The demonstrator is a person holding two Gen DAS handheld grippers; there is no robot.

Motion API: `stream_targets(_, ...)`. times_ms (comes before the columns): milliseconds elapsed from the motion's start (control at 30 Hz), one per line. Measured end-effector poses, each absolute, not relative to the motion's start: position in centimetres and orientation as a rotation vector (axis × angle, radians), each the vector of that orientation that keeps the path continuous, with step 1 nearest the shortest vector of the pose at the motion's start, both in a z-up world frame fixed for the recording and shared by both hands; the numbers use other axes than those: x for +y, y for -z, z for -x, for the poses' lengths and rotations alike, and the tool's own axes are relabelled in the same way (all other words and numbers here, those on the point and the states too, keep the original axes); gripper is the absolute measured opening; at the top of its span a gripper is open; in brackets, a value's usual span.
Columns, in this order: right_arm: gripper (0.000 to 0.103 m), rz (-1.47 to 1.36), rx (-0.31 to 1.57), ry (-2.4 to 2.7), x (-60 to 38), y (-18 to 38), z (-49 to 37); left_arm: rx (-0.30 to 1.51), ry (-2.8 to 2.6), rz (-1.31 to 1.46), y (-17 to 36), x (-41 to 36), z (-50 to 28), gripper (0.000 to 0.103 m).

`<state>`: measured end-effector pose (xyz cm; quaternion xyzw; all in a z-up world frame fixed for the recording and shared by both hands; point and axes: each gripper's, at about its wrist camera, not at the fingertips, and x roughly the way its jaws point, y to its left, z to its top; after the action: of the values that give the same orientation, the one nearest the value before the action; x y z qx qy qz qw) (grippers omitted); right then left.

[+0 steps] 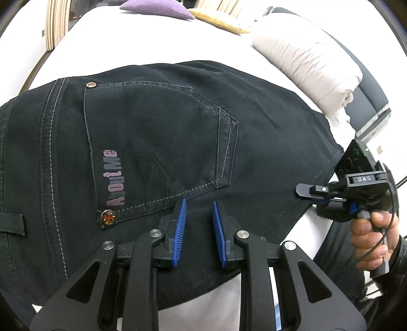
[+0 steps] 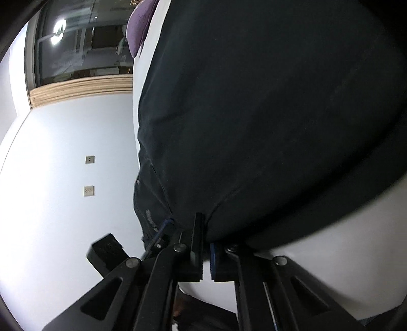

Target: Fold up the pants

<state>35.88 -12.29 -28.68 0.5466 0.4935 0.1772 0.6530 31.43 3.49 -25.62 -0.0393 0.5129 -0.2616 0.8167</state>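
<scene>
Nearest in the left wrist view, the left gripper (image 1: 199,211) points down onto the pants (image 1: 152,122), its blue ribbed fingers (image 1: 181,224) standing a little apart with a raised ridge of dark cloth running up between them; the pads sit against that fold and pinch it. The tips lie just below the lower stitched edge of the back pocket (image 1: 157,142), near its riveted corner.

To the right, at the near right edge of the garment, the right gripper (image 1: 301,189) comes in from the side, held by a hand (image 1: 374,229) around its handle. In its own view the right gripper (image 2: 206,229) has its fingers pressed almost together, with the hem edge of the pants (image 2: 254,114) caught between them.

The pants are black denim, lying flat with the seat upward on a white bed (image 1: 152,43). Pale contrast stitching outlines the pocket and the side seam, copper rivets mark the pocket corners, and pinkish lettering reading "AboutMe" runs along the pocket's left side. A belt loop shows at the far left.

Farther off, a folded pale duvet (image 1: 305,66) lies at the right, and a purple cushion (image 1: 157,9) and a yellow cushion (image 1: 218,21) sit at the far end of the bed
</scene>
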Motion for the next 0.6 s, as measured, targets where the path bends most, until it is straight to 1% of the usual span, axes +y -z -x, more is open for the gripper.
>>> stream_targets(167, 0.003, -1.197, 1.112, -0.39, -12.4, 28.6, -34.0, 1.108, 0.563, 0.037, 25.3, 3.0, -30.6, 0.02)
stream_targets(267, 0.002, -1.196, 1.113, -0.397, -12.2, 28.8, -34.3, 1.107, 0.553, 0.036, 25.0, 2.8, -30.4, 0.021)
stream_targets(300, 0.004, -1.2, 1.108, -0.4, -12.2, 28.8, -34.3, 1.102, 0.55, 0.027, 24.3, 2.6, -30.4, 0.021)
stream_targets(367, 0.014, -1.234, 1.088, -0.415, -12.2, 28.4, -34.6, 1.03, 0.593, 0.021, 21.2, 1.7, -30.6, 0.021)
stream_targets(400, 0.025, -1.247, 1.073, -0.42, -12.8, 28.5, -34.5, 1.0, 0.608, 0.014, 20.0, 1.2, -31.1, 0.021)
stream_targets(433, 0.034, -1.257, 1.054, -0.424, -12.8, 28.3, -34.5, 0.954, 0.623, -0.011, 18.4, 0.1, -32.1, 0.021)
stream_targets(467, 0.036, -1.268, 1.031, -0.426, -12.9, 28.1, -34.8, 0.925, 0.641, -0.036, 17.4, -1.1, -33.1, 0.021)
stream_targets(567, 0.035, -1.263, 1.022, -0.431, -12.7, 28.0, -35.8, 0.92, 0.702, -0.097, 17.1, -6.0, -38.0, 0.021)
stream_targets(600, 0.026, -1.255, 1.023, -0.44, -12.6, 28.0, -36.0, 0.944, 0.705, -0.102, 17.9, -7.5, -39.7, 0.021)
